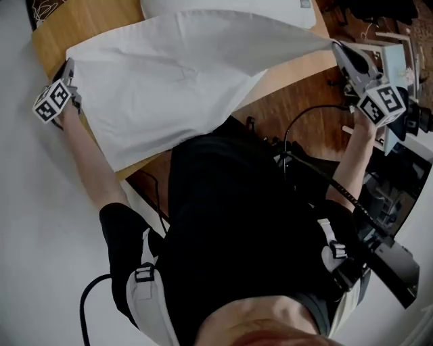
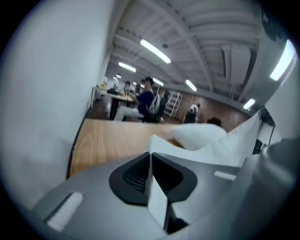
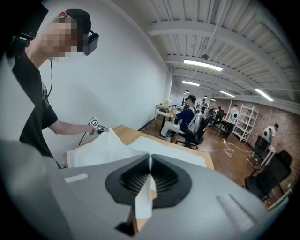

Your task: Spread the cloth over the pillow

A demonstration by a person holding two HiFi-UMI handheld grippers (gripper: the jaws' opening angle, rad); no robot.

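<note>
Cloth [image 1: 176, 88] stretched taut between left gripper [image 1: 70, 69] and right gripper [image 1: 337, 47], each pinching a corner (jaws pressed together), above the table [image 1: 61, 30]. Pillow [image 1: 223, 8] beyond is not yet covered, so draping is still to do.

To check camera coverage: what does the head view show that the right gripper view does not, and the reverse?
Head view only: the marker cube on the right claw, the person's right forearm. Right gripper view only: seated people, ceiling lights, that claw's jaws shut on the cloth. Both: the cloth, the wooden table, the left claw.
</note>
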